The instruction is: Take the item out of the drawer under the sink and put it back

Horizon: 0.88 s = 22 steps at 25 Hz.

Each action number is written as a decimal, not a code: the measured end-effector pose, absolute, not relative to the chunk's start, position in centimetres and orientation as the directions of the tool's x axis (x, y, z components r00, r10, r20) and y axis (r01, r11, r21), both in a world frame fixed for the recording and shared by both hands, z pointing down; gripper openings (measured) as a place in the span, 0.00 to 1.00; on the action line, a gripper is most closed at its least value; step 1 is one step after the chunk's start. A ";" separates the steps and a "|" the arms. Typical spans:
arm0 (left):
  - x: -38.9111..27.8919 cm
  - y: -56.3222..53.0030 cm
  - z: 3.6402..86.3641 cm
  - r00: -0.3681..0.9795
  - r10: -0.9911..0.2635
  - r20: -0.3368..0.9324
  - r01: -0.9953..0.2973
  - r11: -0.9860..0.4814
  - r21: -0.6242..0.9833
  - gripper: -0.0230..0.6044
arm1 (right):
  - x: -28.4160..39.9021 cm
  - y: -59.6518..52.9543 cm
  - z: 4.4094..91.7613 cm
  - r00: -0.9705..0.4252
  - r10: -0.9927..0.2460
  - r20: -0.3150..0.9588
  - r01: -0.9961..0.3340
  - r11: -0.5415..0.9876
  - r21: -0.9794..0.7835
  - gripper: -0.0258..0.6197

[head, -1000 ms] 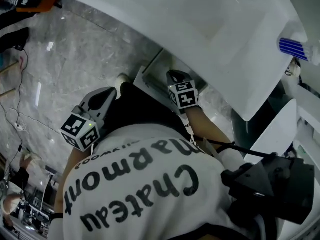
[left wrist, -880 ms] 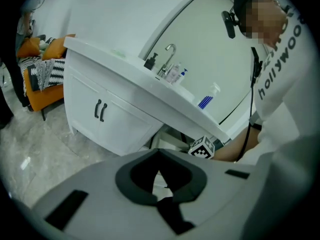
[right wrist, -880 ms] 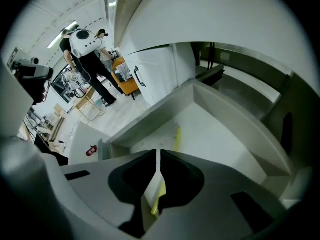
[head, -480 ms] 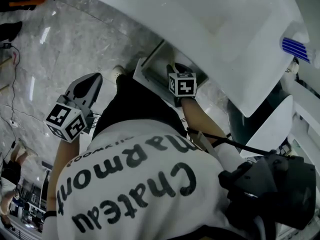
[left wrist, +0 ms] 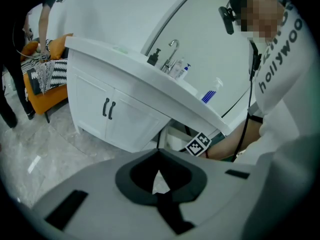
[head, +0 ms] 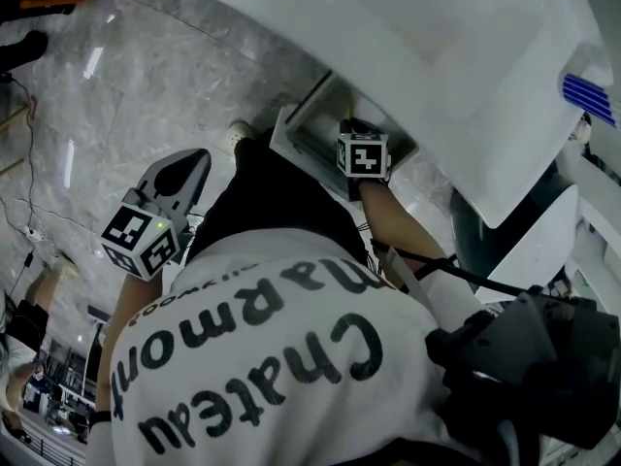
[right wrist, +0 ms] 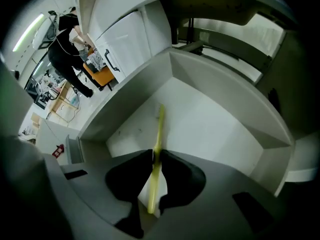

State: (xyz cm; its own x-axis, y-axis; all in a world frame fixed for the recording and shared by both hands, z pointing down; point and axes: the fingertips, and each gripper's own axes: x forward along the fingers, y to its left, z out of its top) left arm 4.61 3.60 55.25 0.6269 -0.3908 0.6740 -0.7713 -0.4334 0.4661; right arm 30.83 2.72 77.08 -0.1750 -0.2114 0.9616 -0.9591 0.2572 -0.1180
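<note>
A yellow toothbrush (right wrist: 159,126) stands between the jaws of my right gripper (right wrist: 155,155), its bristle end pointing into the white drawer (right wrist: 215,124). The jaws have just been closing, and the pads now press on the handle. In the head view the right gripper (head: 355,132) reaches down into the open drawer (head: 309,132) under the sink counter (head: 437,56). My left gripper (head: 190,166) hangs over the marble floor to the left of the drawer, shut and empty. In its own view the left gripper (left wrist: 159,154) points towards the cabinet.
The white vanity cabinet (left wrist: 107,116) with two dark handles stands left of the drawer. A faucet (left wrist: 172,51) and bottles sit on the counter, beside a blue-striped item (head: 587,95). An orange chair (left wrist: 50,84) and another person (left wrist: 10,59) are off to the left.
My right gripper has gone down further into the drawer. The left gripper has drifted a little to the left, away from the drawer.
</note>
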 end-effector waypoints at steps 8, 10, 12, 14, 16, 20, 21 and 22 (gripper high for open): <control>4.9 4.0 56.1 0.647 -0.377 0.663 -0.756 -0.434 0.490 0.05 | 30.9 2.6 77.9 -0.123 -0.154 0.980 -0.966 0.247 -0.082 0.13; 4.8 4.1 56.3 0.652 -0.380 0.657 -0.754 -0.423 0.503 0.05 | 30.8 2.5 78.2 -0.088 -0.148 0.985 -0.972 0.229 -0.053 0.13; 4.8 4.4 56.4 0.656 -0.378 0.653 -0.750 -0.421 0.509 0.05 | 30.6 2.3 78.5 -0.061 -0.151 0.987 -0.974 0.226 -0.026 0.13; 4.9 4.8 56.4 0.660 -0.371 0.653 -0.745 -0.431 0.509 0.05 | 30.4 2.2 78.6 -0.040 -0.154 0.987 -0.975 0.222 -0.004 0.13; 4.8 5.1 56.3 0.664 -0.364 0.653 -0.741 -0.437 0.510 0.05 | 30.5 2.2 78.4 -0.019 -0.152 0.988 -0.979 0.204 0.013 0.13; 4.4 5.3 56.2 0.671 -0.359 0.649 -0.735 -0.437 0.518 0.05 | 30.5 2.0 78.0 -0.003 -0.157 0.988 -0.979 0.200 0.029 0.13; 4.2 5.3 56.2 0.672 -0.358 0.649 -0.734 -0.438 0.519 0.05 | 30.5 2.0 77.9 -0.007 -0.157 0.988 -0.977 0.211 0.026 0.13; 4.0 5.4 56.2 0.673 -0.356 0.648 -0.733 -0.440 0.519 0.05 | 30.4 2.0 77.9 -0.018 -0.156 0.988 -0.975 0.221 0.017 0.13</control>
State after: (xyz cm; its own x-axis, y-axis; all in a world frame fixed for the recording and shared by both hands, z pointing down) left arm 4.04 5.37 56.16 0.6732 -0.3564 0.6479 -0.7327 -0.4398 0.5194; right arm 30.39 2.03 77.88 -0.0177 -0.1563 0.9875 -0.9752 0.2206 0.0175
